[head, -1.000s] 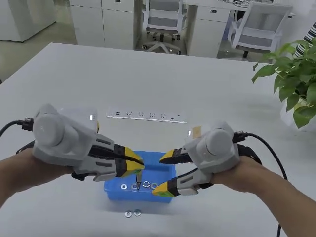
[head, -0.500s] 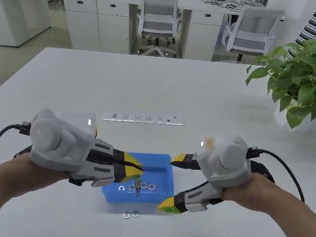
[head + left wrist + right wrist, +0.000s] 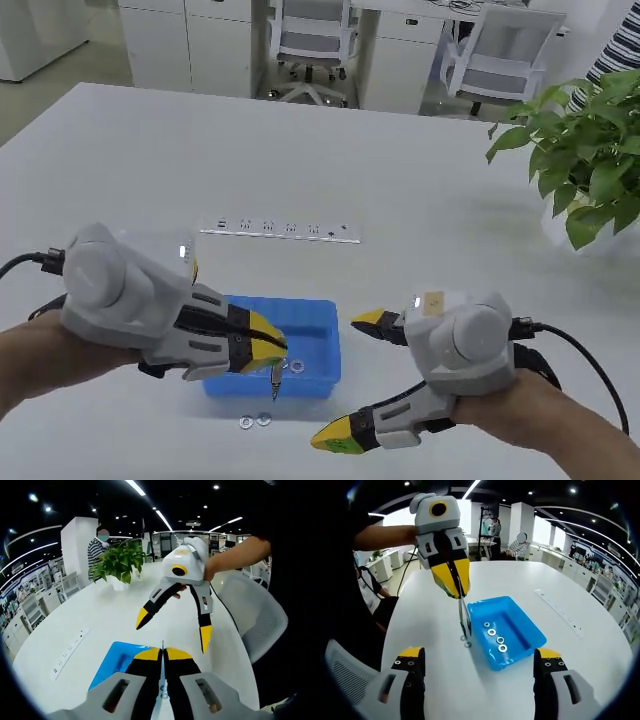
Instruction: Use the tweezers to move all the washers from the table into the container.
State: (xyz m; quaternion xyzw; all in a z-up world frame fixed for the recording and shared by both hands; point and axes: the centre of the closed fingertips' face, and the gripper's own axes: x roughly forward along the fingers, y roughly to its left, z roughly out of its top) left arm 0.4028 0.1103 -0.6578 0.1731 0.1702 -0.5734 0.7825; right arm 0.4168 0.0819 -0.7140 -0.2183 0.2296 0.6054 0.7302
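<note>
Tweezers [image 3: 275, 378] are pinched in the left tool [image 3: 270, 350], long axis down; two washers [image 3: 254, 421] are seen just below-left of the tips, lower centre. Right tool [image 3: 345, 378] is held spread.

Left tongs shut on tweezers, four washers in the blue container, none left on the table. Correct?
Not quite: two washers lie on the table beside the blue container, near the tweezers; the right gripper view shows them. The rest holds.

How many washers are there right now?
6. Four washers lie in a row in the container. Two lie on the table just outside it, by the tip of the tweezers. Others might be hidden.
</note>
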